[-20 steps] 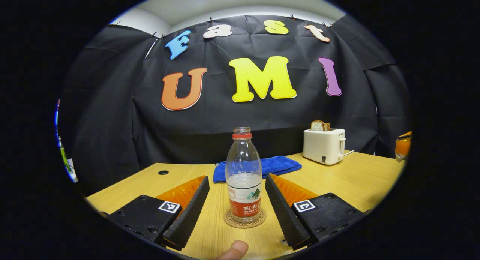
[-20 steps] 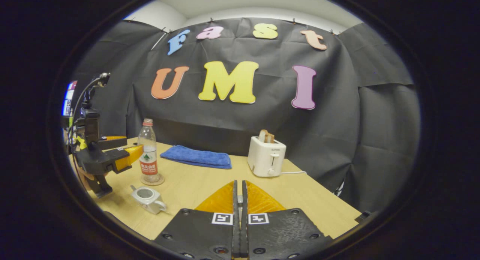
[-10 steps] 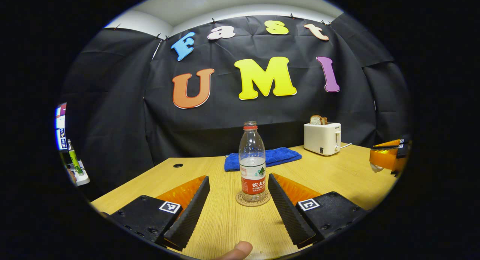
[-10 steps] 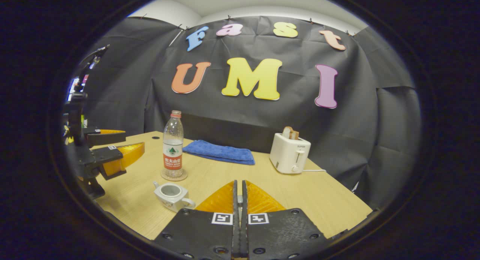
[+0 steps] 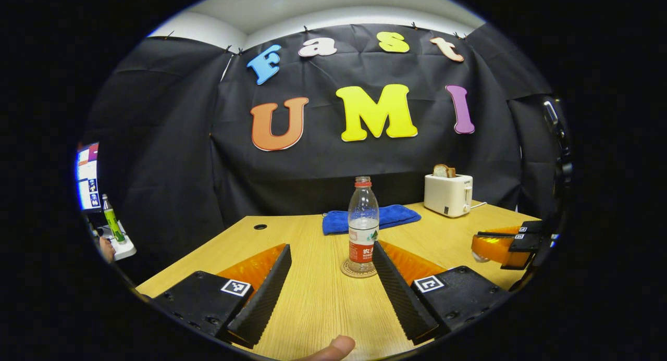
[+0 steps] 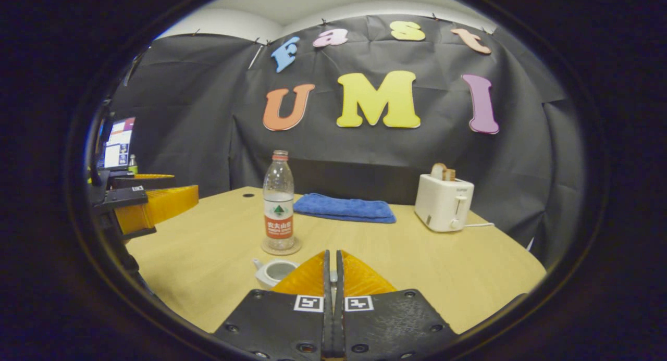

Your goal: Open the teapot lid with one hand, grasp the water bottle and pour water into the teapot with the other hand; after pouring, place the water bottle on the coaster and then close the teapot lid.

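Wooden table (image 5: 312, 298) carries my water bottle (image 5: 362, 225), upright on its round coaster (image 5: 358, 270) and clear of my left gripper (image 5: 328, 254), whose fingers stand wide apart with nothing between them. My right gripper (image 6: 332, 270) has its fingers pressed together; whether the lid sits pinched between them I cannot tell. Just left of its tips sits the teapot (image 6: 273, 271), its mouth uncovered, near the coaster. Behind lie a blue towel (image 6: 341, 208) and a toaster (image 6: 443, 202).
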A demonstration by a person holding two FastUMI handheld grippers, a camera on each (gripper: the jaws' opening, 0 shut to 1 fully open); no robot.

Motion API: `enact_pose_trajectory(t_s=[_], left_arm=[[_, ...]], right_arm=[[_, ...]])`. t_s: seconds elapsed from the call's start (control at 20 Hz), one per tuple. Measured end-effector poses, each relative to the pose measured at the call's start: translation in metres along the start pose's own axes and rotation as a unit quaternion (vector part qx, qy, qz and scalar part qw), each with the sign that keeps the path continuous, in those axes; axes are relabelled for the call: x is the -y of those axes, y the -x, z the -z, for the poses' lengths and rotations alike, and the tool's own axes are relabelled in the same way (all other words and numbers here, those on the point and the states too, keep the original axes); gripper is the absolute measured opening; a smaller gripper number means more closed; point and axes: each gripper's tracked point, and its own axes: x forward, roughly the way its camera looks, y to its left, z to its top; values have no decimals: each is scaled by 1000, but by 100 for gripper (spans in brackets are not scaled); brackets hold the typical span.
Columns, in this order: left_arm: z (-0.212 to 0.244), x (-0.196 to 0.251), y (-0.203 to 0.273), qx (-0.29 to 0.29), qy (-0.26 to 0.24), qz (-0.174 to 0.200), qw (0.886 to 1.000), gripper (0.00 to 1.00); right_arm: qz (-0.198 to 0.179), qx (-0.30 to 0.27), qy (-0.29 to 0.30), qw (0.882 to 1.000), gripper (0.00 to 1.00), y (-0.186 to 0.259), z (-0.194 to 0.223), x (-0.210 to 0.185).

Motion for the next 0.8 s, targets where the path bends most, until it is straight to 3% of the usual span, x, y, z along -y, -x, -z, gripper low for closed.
enact_pose_trajectory(t_s=[0.35,0.5,0.8], left_arm=[[-7,-16,10,-6,6,-6,1000,97],[-8,-31,10,-11,-4,-17,1000,97],[-9,-47,8,-19,36,-10,999,97]], right_arm=[[-34,5,-26,999,0,-24,-4,-33],[-33,-4,-11,999,1,-38,0,-43],[-31,-16,8,999,1,-58,10,-56]])
